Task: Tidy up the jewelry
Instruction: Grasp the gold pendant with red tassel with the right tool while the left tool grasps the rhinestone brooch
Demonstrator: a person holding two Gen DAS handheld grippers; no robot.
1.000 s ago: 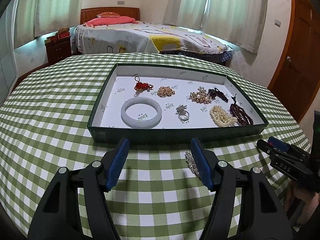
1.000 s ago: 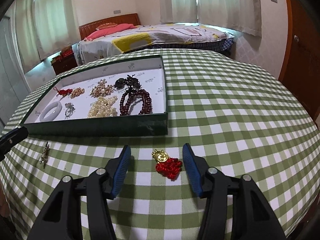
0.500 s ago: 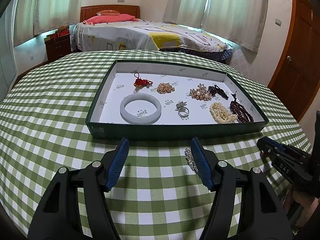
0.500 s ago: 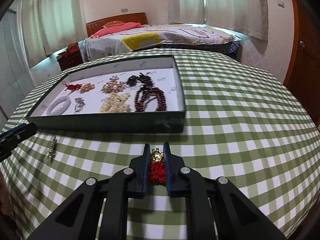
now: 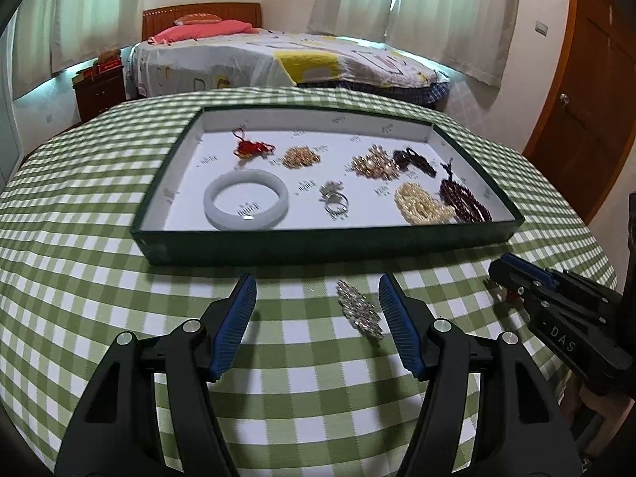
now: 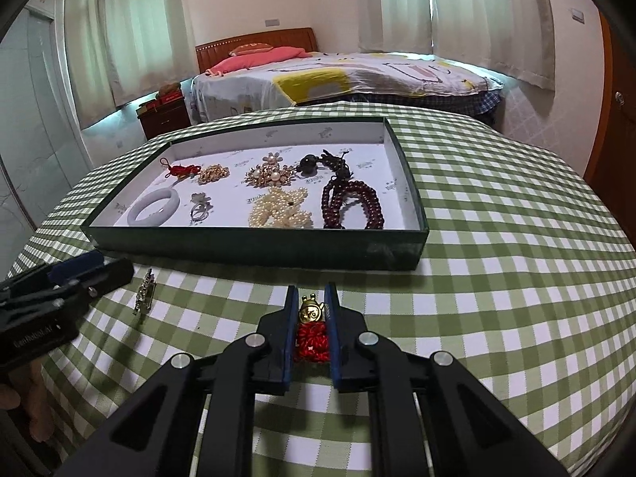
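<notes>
- A bed (image 5: pixel 286 59) with a wooden headboard (image 6: pixel 258 41) and a pink pillow (image 5: pixel 198 20) stands at the far wall.
- Pale curtains (image 6: pixel 489 12) glow with daylight.
- A wooden door (image 5: pixel 588 79) is on the right.
- A dark nightstand (image 5: pixel 99 89) sits left of the bed.

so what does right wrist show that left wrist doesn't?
Right wrist only: the right tongs shut on the gold-and-red charm, seen clearly between the pads.

Left wrist only: the left tongs open, with the silver brooch lying on the cloth between the fingers, nearer the right one.

Both: the green tray with the white bangle, pearls and dark red beads, the checked tablecloth, and the brooch.
</notes>
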